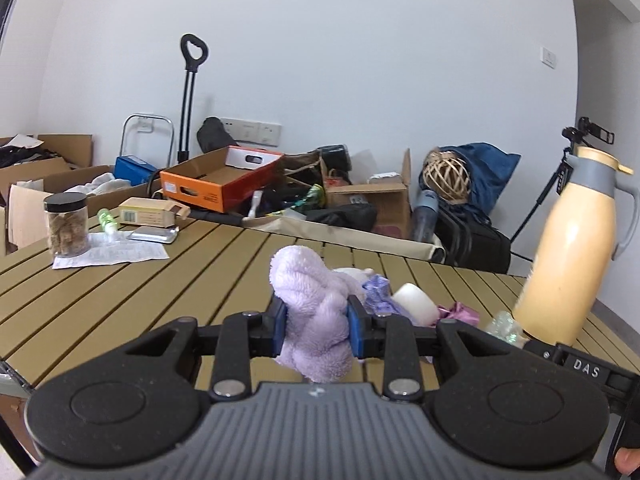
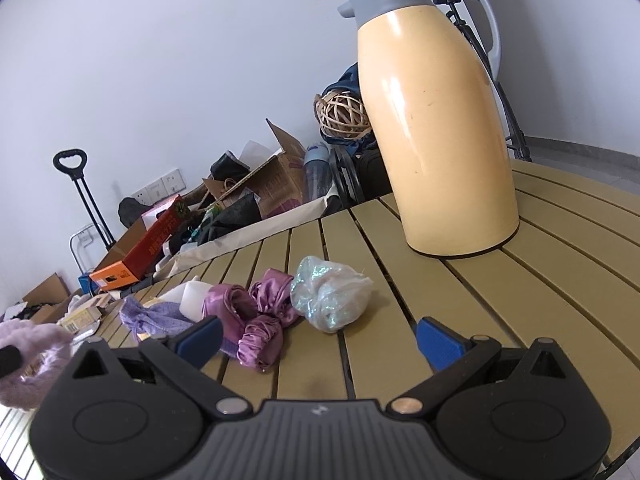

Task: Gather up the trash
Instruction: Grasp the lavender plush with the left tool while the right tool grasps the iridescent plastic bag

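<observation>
My left gripper is shut on a fluffy lilac cloth, lifted above the slatted table; its blue pads press both sides. The same lilac cloth shows at the left edge of the right wrist view. My right gripper stands open, low over the table, with nothing between its fingers. Just ahead of it lie a crumpled purple satin piece, a glittery clear plastic wad, a lavender knit scrap and a white roll.
A tall cream thermos jug stands at the table's far right. A jar, a paper sheet, a small carton and a foil pack sit at the far left. Boxes and bags crowd the floor beyond.
</observation>
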The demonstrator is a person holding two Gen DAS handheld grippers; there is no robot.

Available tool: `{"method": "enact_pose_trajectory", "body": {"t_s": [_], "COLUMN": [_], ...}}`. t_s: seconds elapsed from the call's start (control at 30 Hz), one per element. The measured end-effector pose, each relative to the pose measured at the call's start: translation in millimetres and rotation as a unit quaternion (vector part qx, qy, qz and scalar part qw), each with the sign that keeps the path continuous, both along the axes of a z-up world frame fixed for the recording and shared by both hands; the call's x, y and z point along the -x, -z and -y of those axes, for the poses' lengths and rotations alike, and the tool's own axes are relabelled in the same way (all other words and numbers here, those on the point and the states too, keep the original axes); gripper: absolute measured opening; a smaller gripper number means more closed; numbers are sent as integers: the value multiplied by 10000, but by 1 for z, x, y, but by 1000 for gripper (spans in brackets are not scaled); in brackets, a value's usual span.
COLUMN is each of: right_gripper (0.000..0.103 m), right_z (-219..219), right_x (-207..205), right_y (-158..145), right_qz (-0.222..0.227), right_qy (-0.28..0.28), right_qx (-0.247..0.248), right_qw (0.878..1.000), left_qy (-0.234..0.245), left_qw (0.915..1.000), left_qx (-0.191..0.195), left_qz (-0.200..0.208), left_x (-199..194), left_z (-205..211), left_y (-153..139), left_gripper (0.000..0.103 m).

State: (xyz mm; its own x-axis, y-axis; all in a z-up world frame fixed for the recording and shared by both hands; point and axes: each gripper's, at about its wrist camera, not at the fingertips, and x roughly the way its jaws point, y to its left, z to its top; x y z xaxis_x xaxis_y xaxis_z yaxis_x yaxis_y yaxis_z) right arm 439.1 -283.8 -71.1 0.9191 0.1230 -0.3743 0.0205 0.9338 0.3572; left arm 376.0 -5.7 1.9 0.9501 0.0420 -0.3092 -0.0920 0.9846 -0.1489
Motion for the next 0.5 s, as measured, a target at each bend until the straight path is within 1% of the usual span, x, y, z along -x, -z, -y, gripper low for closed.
{"method": "enact_pose_trajectory", "body": {"t_s": [0.2, 0.4, 0.43, 0.5], "right_gripper": [103, 103, 102, 96], "right_z": [1, -9, -11, -15], "right_x": [-3, -23, -28, -41], "right_y": [-3, -10, -11, -11], "right_qz": [-17, -191, -256, -399], "right_qy": [58, -49, -68, -146], "right_qx": [387, 1004, 1096, 1168], "right_qw": [9992, 9947, 9936, 9922], "left_qy": [-94, -192, -199, -218], "left_qw": [9999, 9993, 9992, 9989], "left_qx": [45, 202, 236, 282], "left_qz": [-69, -235, -262, -319], "left_x": [-9, -18, -20, -23], "left_z": [-17, -40, -43, -48], "left_y": [5, 11, 12, 14], "left_gripper": [30, 30, 30, 30]}}
